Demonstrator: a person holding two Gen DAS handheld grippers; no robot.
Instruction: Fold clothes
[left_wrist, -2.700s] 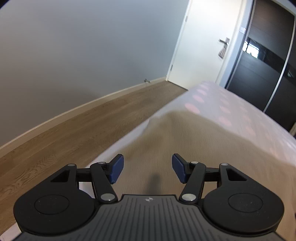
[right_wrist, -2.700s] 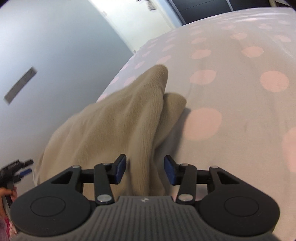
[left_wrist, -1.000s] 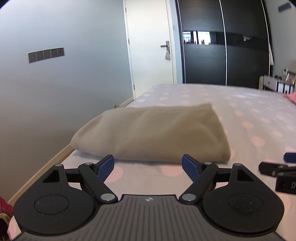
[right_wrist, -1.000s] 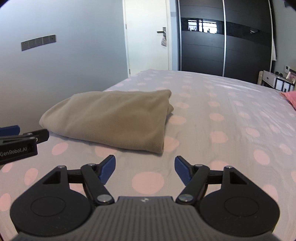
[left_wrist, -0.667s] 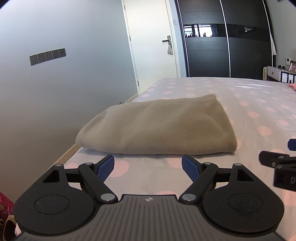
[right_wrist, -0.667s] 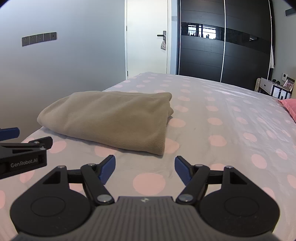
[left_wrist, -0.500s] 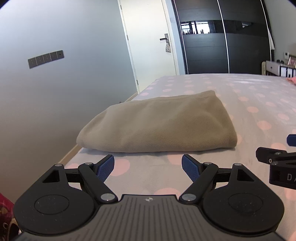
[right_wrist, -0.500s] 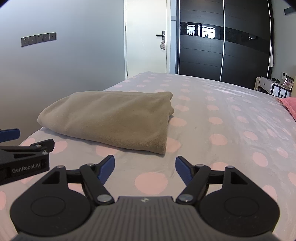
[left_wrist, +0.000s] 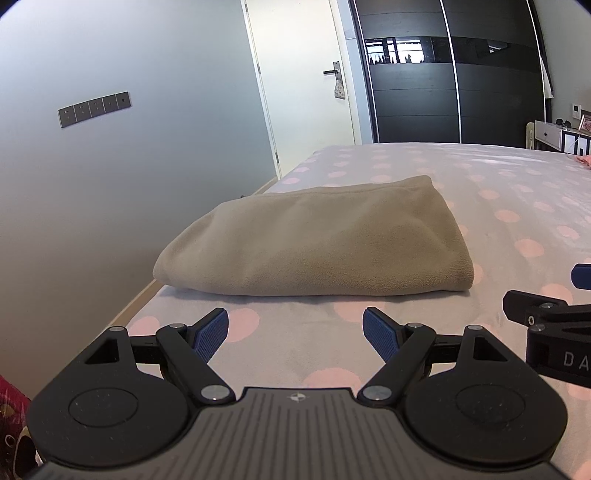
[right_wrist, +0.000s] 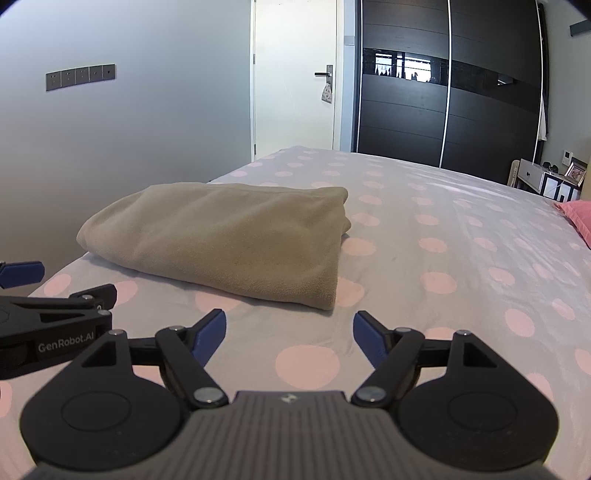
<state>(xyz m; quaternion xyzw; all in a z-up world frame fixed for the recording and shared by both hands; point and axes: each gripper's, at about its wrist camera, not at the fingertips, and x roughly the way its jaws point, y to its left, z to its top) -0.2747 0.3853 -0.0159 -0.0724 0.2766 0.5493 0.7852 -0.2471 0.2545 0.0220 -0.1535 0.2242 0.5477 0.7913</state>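
The frame edge cut off the right gripper (left_wrist: 546, 295), the pink pillow (right_wrist: 578, 218) and the patterned cloth (left_wrist: 13, 421).

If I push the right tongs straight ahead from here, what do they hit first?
Most likely the near right corner of the folded blanket. The right tongs are open and hover over the spotted bedsheet; if they point slightly down, the sheet comes first.

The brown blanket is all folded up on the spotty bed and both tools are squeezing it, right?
Not quite. The brown blanket is folded on the spotty bed, but neither tool squeezes it. The right wrist view shows the right tool open and short of it; the left tool too.
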